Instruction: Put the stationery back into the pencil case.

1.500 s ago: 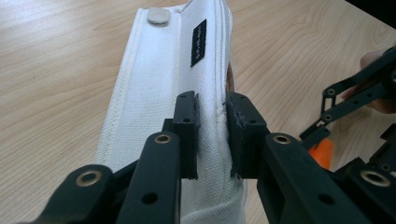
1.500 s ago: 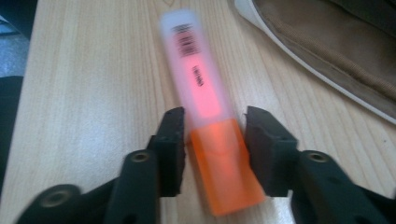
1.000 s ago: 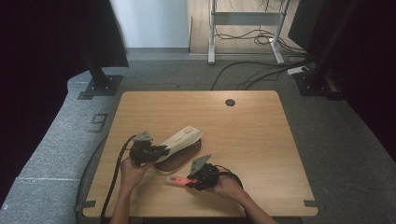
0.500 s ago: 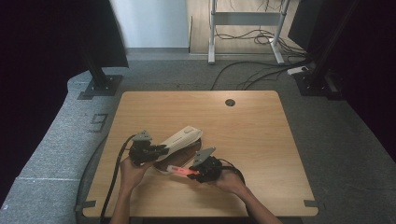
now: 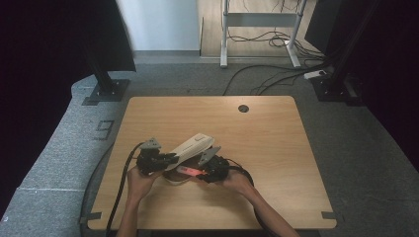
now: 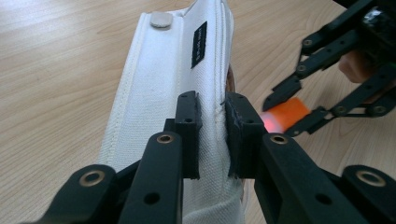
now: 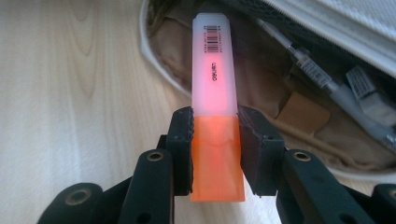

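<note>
- While my left gripper [image 6: 212, 133] pinches the white pencil case [image 6: 173, 79] flap, its mouth gapes just ahead of my right gripper [image 7: 215, 149].
- Right fingers clamp the orange highlighter [image 7: 214, 84]; I slide it straight in, clear of the pens [image 7: 322, 77].

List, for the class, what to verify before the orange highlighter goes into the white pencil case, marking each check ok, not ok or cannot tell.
1. Right gripper clamped on the highlighter: ok, jaws press its orange cap.
2. Left gripper pinching the pencil case flap: ok.
3. Case mouth open: ok, the tan lining shows.
4. Highlighter aimed at the opening: ok, its far end points into the mouth.
5. Room inside: cannot tell, a pen already lies there.
6. Case steady on the table: cannot tell.
</note>
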